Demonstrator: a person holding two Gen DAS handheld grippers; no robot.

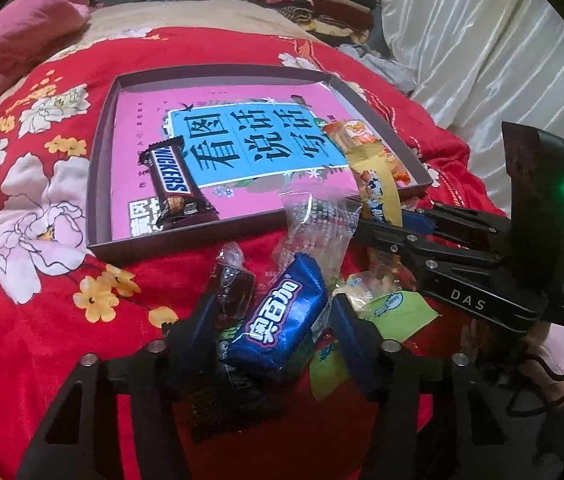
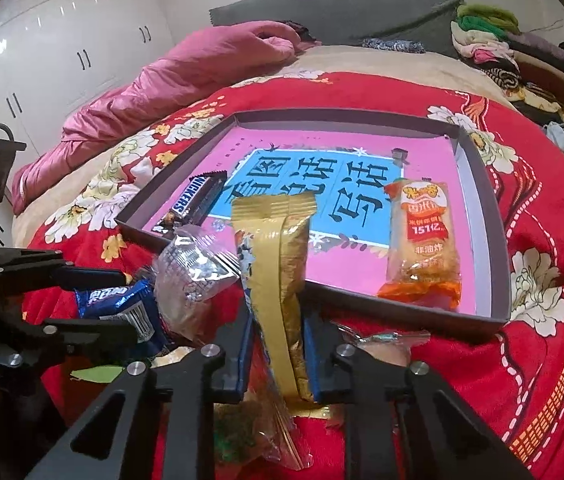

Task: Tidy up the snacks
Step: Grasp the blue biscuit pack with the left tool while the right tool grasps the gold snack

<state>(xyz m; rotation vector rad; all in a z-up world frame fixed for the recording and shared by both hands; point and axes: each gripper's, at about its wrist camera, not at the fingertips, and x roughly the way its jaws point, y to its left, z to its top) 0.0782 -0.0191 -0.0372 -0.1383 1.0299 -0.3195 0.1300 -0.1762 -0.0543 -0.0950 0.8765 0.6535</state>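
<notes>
A shallow grey tray (image 1: 98,184) (image 2: 485,200) with a pink and blue book cover as its floor lies on the red floral blanket. Inside it are a Snickers bar (image 1: 174,184) (image 2: 192,204) and an orange rice-cracker pack (image 2: 421,248) (image 1: 357,136). My right gripper (image 2: 278,312) (image 1: 381,218) is shut on a gold packet (image 2: 278,248) (image 1: 377,184) that stands up over the tray's near rim. My left gripper (image 1: 274,312) (image 2: 132,304) is shut on a blue Oreo packet (image 1: 278,324) (image 2: 118,300) just in front of the tray.
Loose snacks lie before the tray: a clear wrapper (image 1: 317,220) (image 2: 190,272), a dark candy (image 1: 234,284), a green packet (image 1: 393,312). A pink quilt (image 2: 170,80) and a clothes pile (image 2: 513,48) lie at the bed's far end. White wardrobes (image 2: 62,40) stand behind.
</notes>
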